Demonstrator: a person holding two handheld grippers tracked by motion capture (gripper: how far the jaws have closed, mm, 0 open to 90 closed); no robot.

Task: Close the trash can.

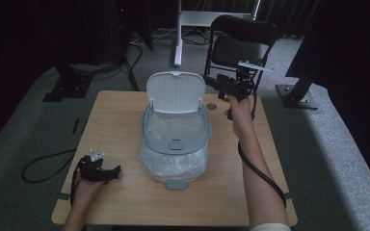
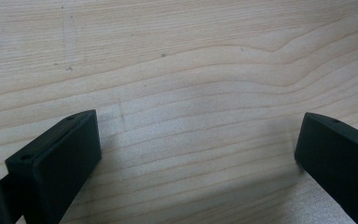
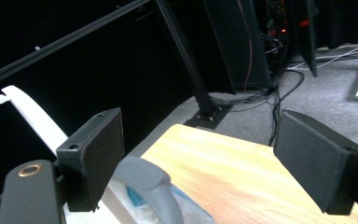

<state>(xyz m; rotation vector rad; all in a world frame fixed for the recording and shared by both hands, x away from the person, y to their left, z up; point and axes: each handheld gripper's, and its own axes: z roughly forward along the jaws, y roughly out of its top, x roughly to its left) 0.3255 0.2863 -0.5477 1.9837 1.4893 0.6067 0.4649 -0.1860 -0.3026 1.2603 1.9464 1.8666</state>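
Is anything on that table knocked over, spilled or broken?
Nothing stands out. The small bin sits upright mid-table with its white lid flipped up and a clear liner inside. Both grippers are open and hold nothing: the left gripper low by the near edge, the right gripper raised beside the lid.

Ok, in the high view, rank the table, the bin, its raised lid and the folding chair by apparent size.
1. Table.
2. Bin.
3. Raised lid and folding chair: they look about alike; the chair stands farther back, so I won't rank them.
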